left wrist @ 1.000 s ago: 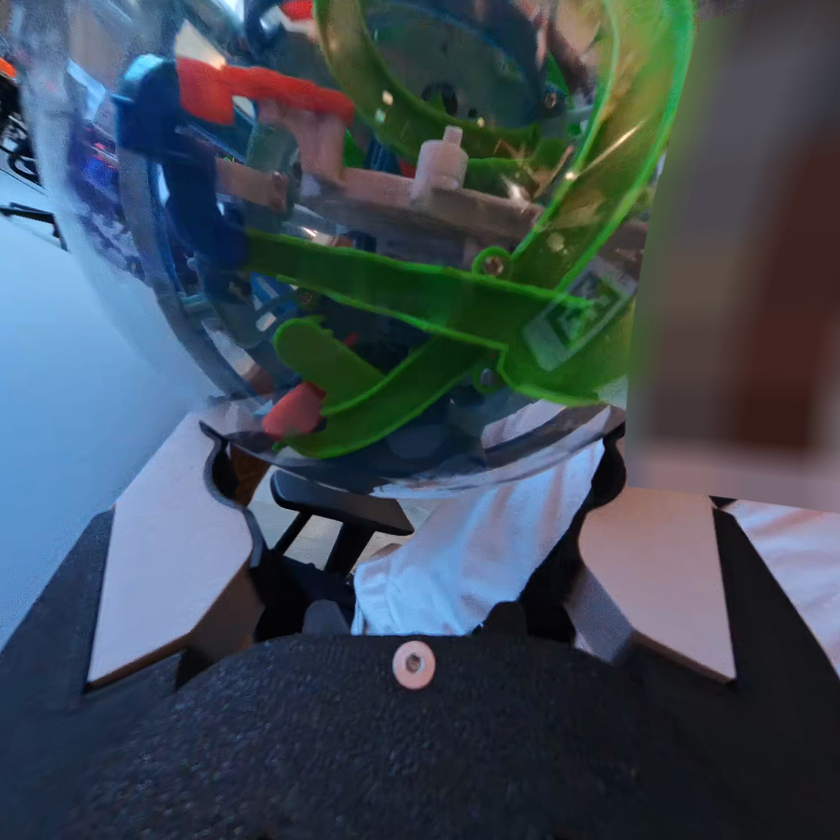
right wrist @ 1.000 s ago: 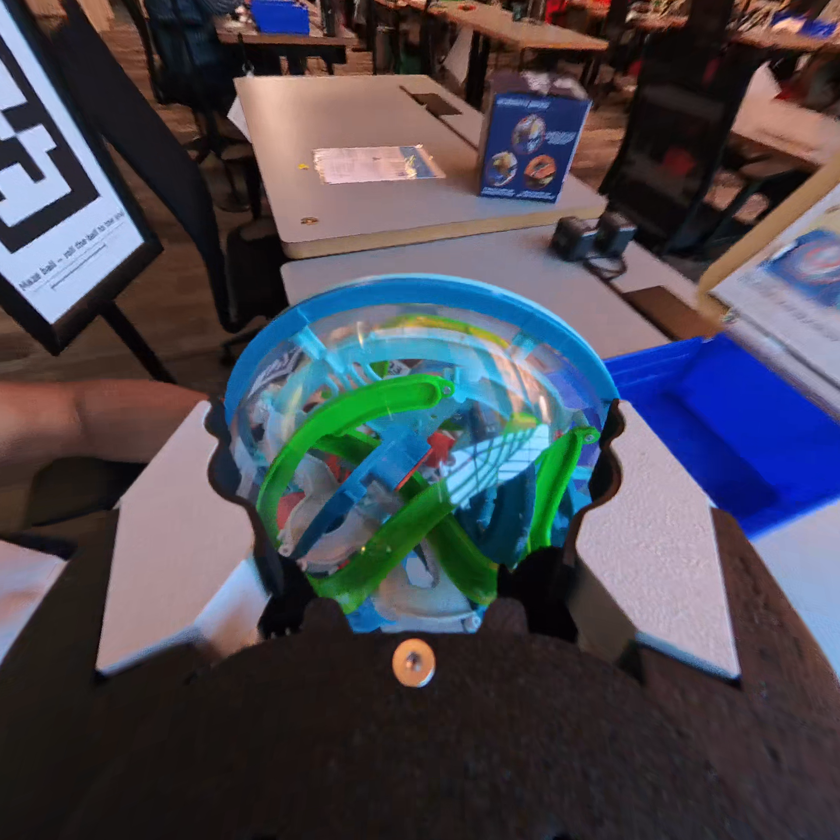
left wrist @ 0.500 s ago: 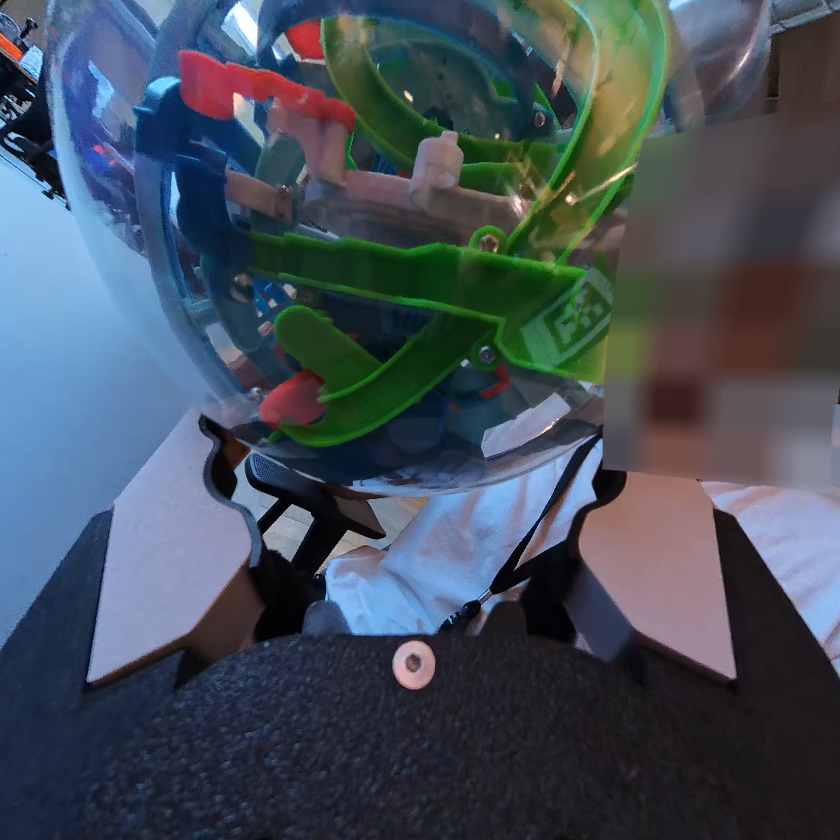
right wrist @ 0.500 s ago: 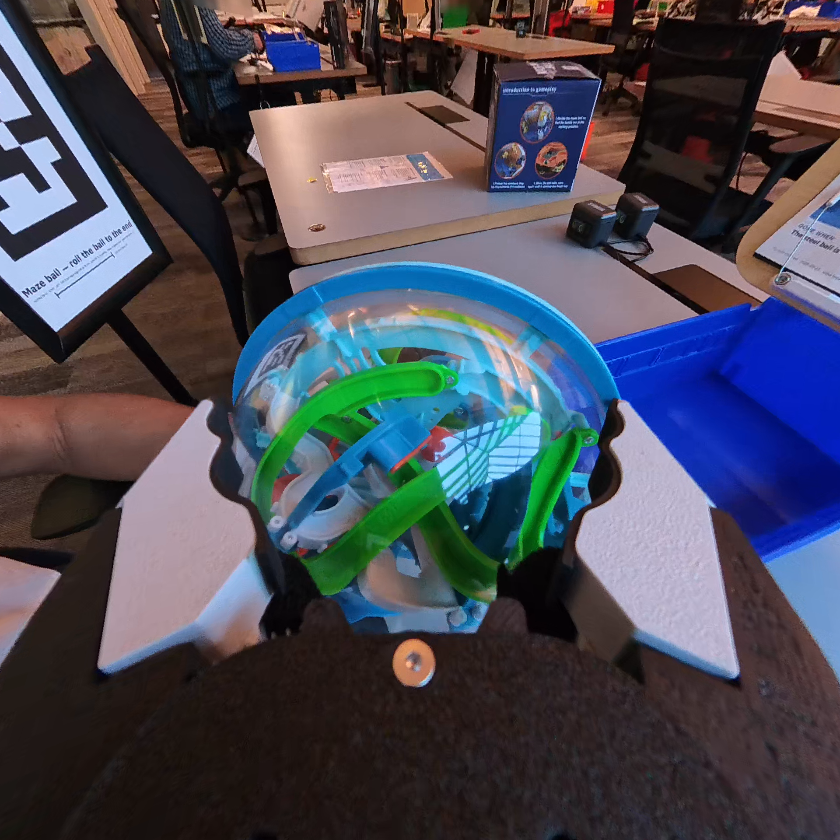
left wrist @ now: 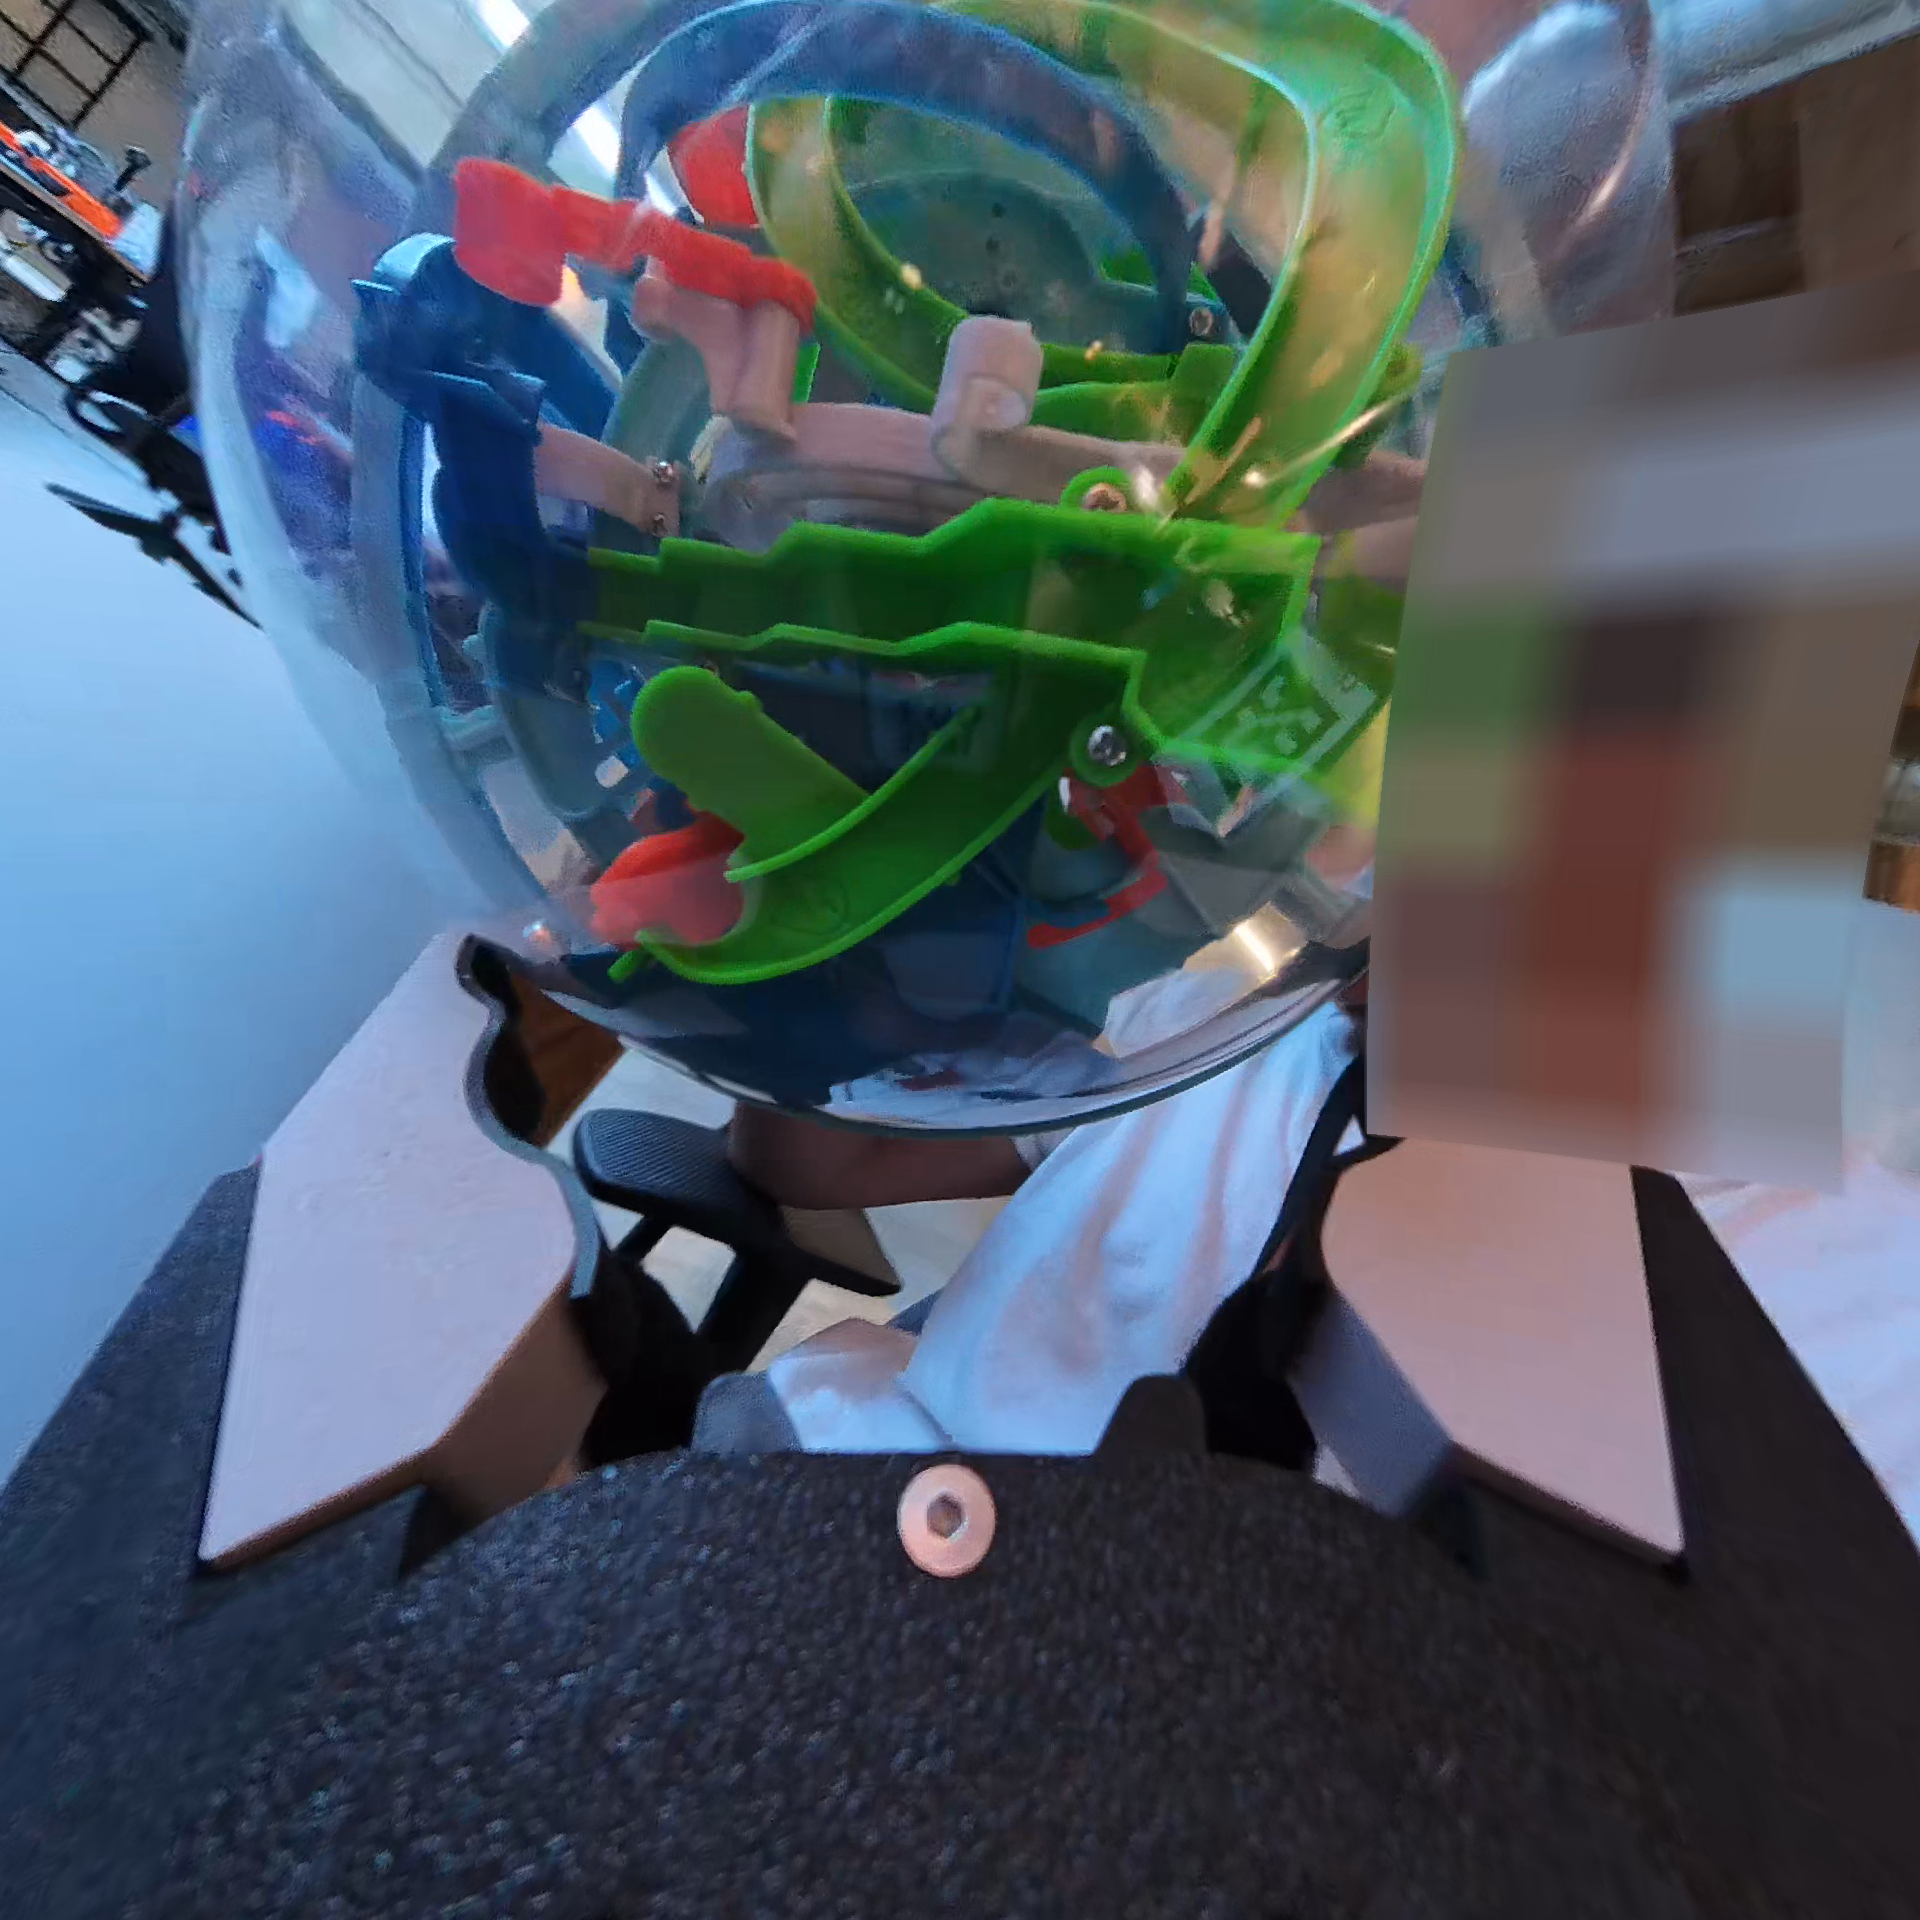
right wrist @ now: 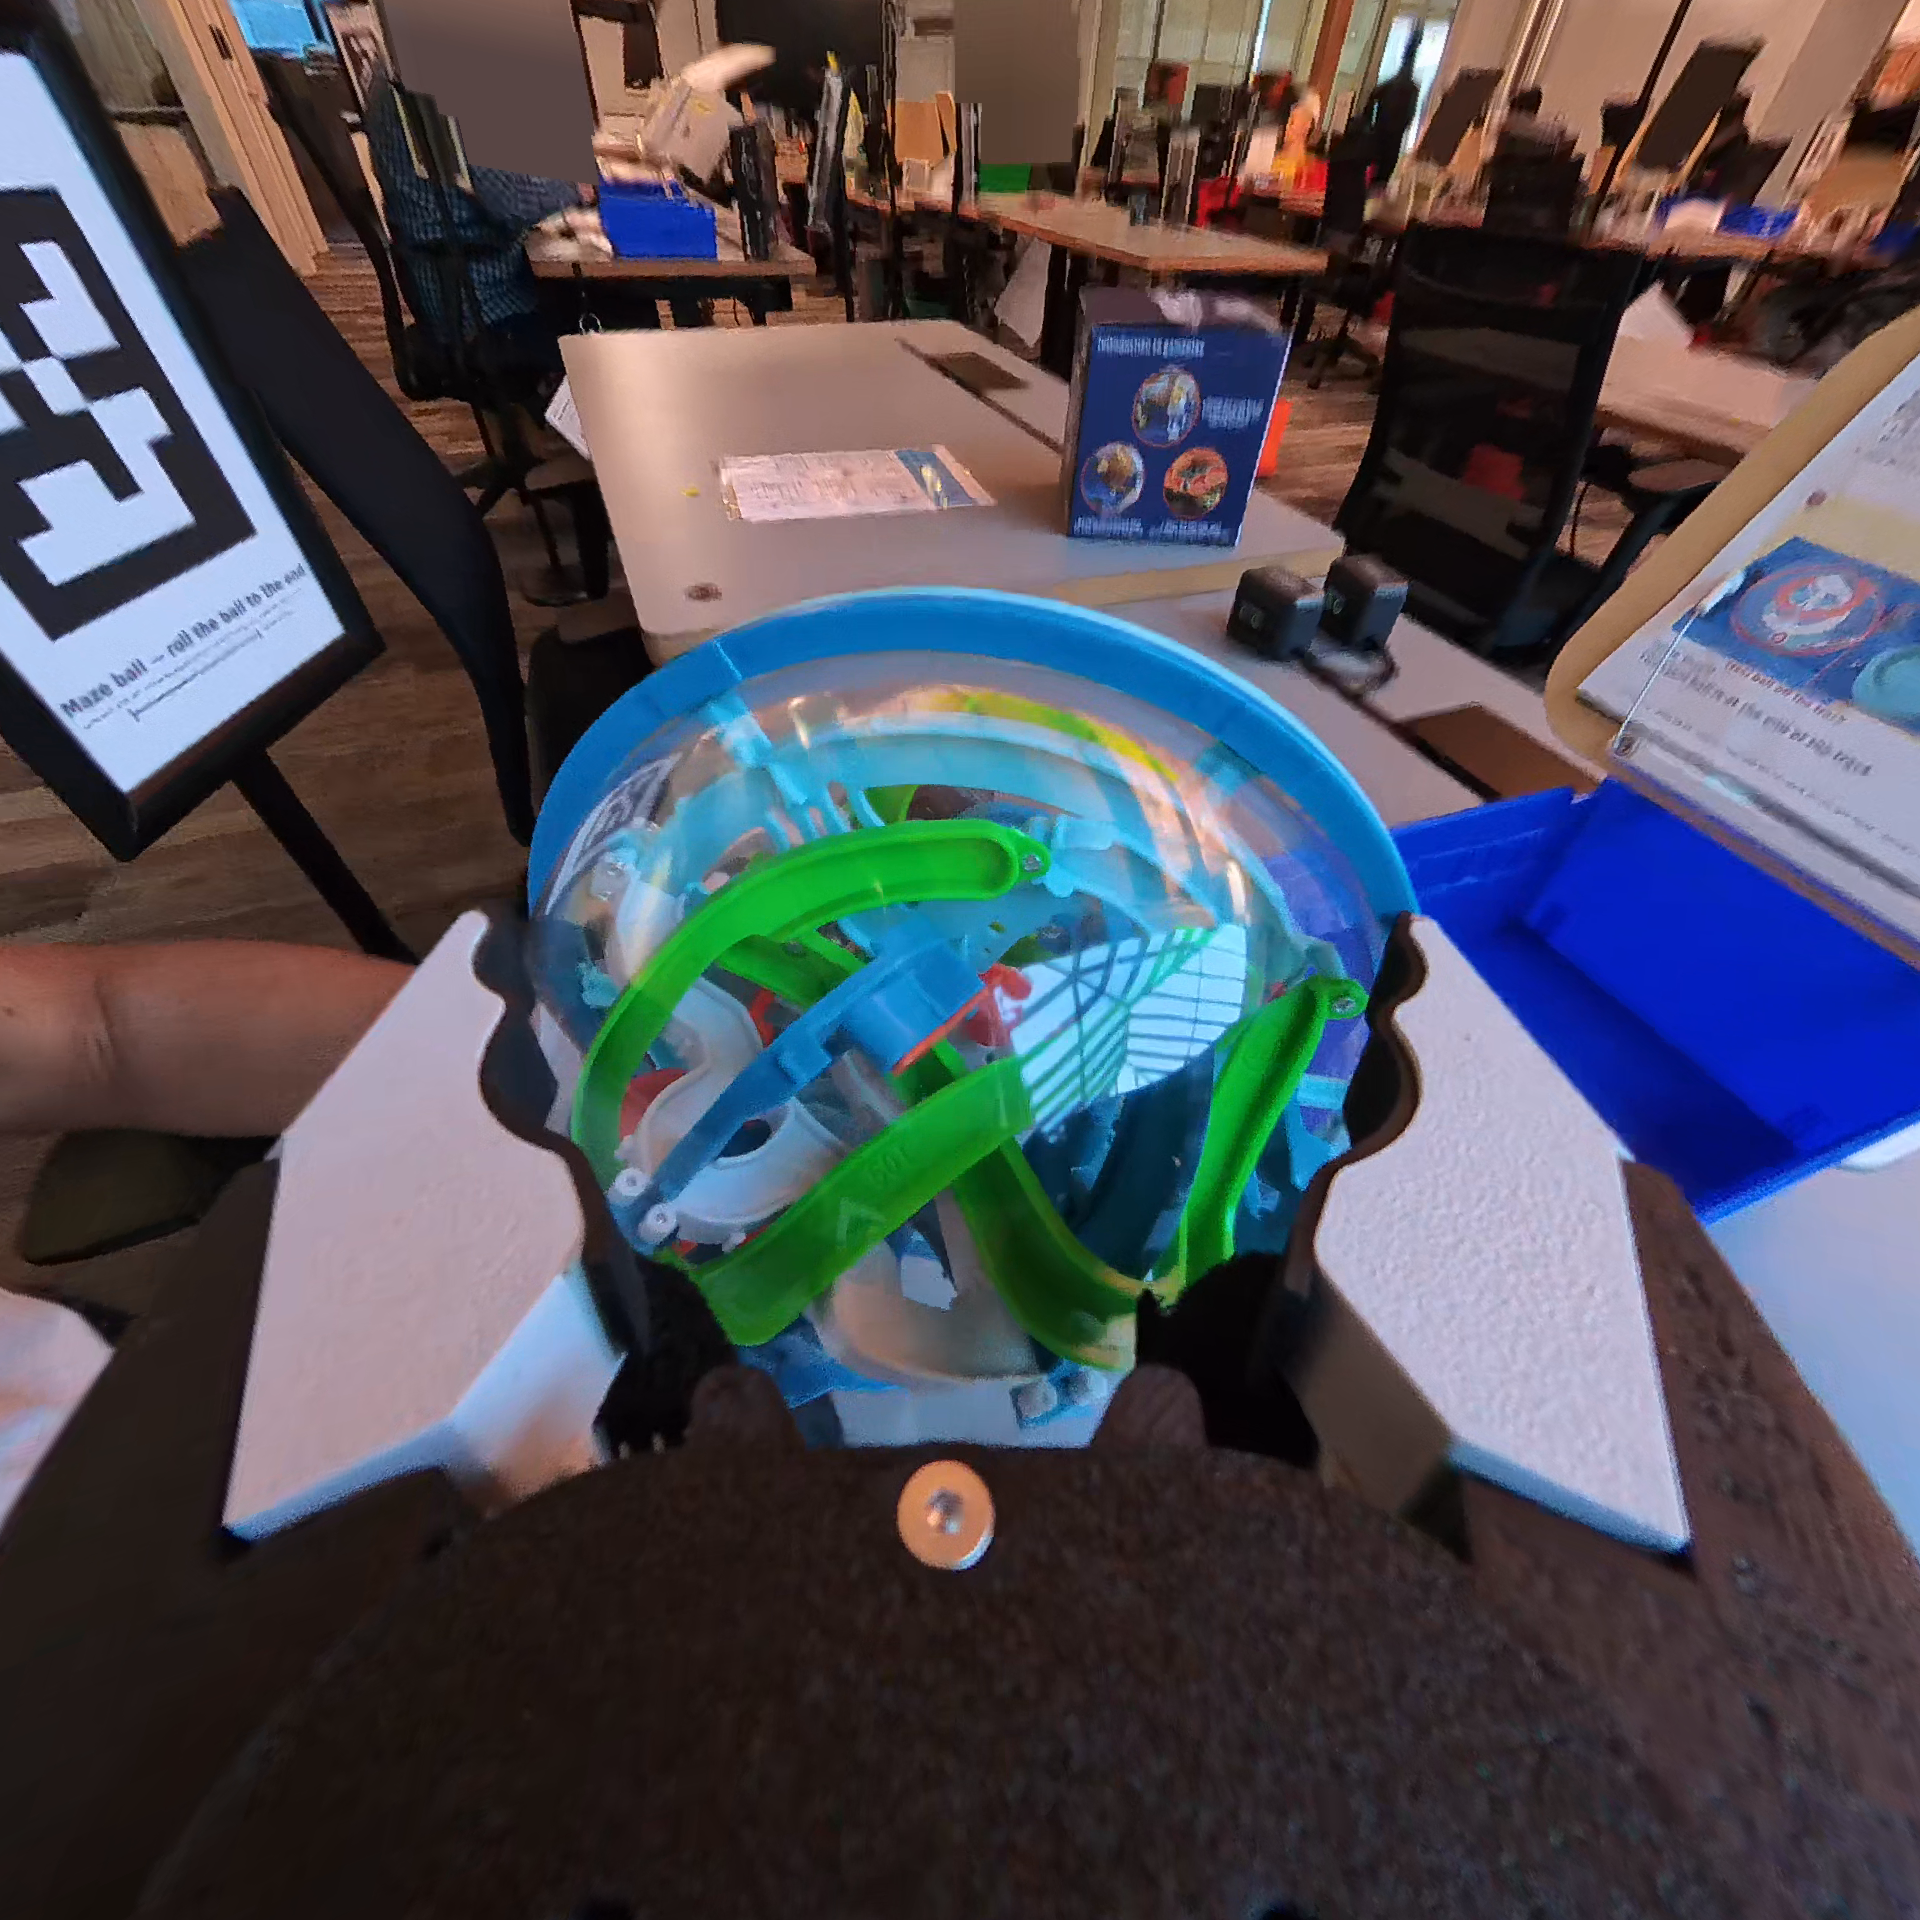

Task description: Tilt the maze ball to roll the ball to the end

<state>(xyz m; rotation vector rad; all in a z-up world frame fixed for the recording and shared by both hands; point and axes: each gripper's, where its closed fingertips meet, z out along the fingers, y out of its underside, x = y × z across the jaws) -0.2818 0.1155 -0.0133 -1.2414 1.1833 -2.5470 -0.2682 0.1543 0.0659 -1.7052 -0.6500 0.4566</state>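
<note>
The maze ball [right wrist: 956, 997] is a clear sphere with a blue rim and green, blue, white and red tracks inside. My right gripper [right wrist: 945, 1049] is shut on it, one finger on each side, and holds it in the air above the table edge. In the left wrist view the maze ball [left wrist: 883, 623] fills the upper frame. My left gripper [left wrist: 914, 1018] is open, and its fingertips [left wrist: 488, 997] sit against the sphere's lower part. A small shiny bead [left wrist: 535, 932] shows low on the sphere's left, beside a red piece.
A blue bin [right wrist: 1662, 987] lies right of the ball, with a clipboard [right wrist: 1766, 675] above it. A framed sign on a stand [right wrist: 156, 468] is on the left, with a person's forearm [right wrist: 156, 1029] below it. Beyond stand a grey table [right wrist: 790, 416], a blue box [right wrist: 1174, 426] and two small black devices [right wrist: 1314, 613].
The right gripper has tipped upward with the ball fixed in it, so the room behind now sits lower. In the left wrist view the ball's inner tracks have turned slightly upward.
</note>
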